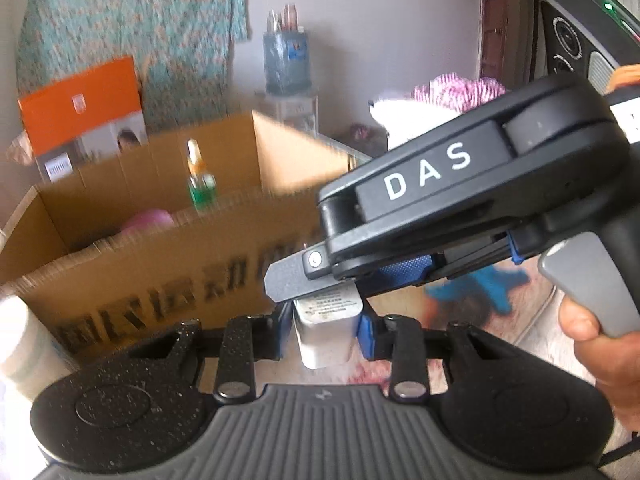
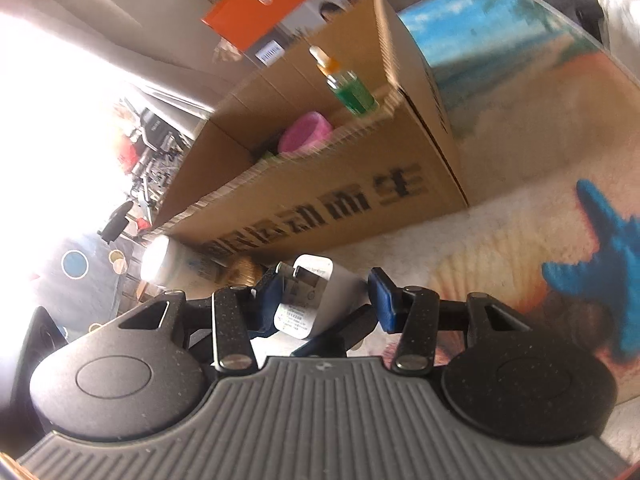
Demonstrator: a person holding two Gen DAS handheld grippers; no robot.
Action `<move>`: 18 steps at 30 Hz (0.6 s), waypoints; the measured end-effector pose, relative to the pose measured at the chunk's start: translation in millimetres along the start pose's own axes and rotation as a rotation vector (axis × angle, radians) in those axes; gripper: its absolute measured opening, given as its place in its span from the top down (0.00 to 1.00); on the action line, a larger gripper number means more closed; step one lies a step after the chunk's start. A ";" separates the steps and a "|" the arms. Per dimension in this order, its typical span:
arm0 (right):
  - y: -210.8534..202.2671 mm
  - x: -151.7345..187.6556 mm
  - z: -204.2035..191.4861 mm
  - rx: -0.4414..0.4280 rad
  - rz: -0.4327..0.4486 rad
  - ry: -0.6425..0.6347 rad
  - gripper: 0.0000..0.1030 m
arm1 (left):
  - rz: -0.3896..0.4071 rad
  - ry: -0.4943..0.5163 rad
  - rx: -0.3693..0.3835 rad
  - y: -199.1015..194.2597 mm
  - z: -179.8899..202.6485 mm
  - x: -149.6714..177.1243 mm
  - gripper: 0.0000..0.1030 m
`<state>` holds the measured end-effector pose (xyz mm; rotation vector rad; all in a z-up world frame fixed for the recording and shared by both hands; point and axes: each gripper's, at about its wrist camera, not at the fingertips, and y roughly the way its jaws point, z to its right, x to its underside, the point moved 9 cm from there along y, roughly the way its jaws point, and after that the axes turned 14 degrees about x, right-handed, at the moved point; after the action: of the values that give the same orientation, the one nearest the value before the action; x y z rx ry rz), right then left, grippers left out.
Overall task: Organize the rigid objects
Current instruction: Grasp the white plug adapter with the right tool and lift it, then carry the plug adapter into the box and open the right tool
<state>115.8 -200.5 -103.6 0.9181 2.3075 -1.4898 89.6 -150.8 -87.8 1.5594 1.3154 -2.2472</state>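
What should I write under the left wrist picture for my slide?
Left tool holds a white charger while the right tool touches its top, near a cardboard box with a green bottle.

L gripper (image 1: 326, 330): blue pads (image 1: 365, 334) pressed on both sides of a white charger, held upright, pointing down-fwd. R gripper (image 1: 304, 280) comes in from the right of the left-wrist view, tilted down, its grey fingertip lying over the charger's top. Person's R hand (image 1: 600, 344) wraps the grip, finger on the grey trigger. In R wrist view, R gripper (image 2: 328, 296) jaws stand apart; right pad (image 2: 382, 300) clear of charger.
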 end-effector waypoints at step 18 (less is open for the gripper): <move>-4.1 -124.7 -106.5 -0.111 0.079 -0.246 0.54 | 0.062 -0.203 -0.075 -13.8 -105.0 -94.2 0.66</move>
<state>223.1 -154.0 11.4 0.7415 2.1279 -1.3454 201.2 -103.7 -14.3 1.2902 1.2614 -2.2228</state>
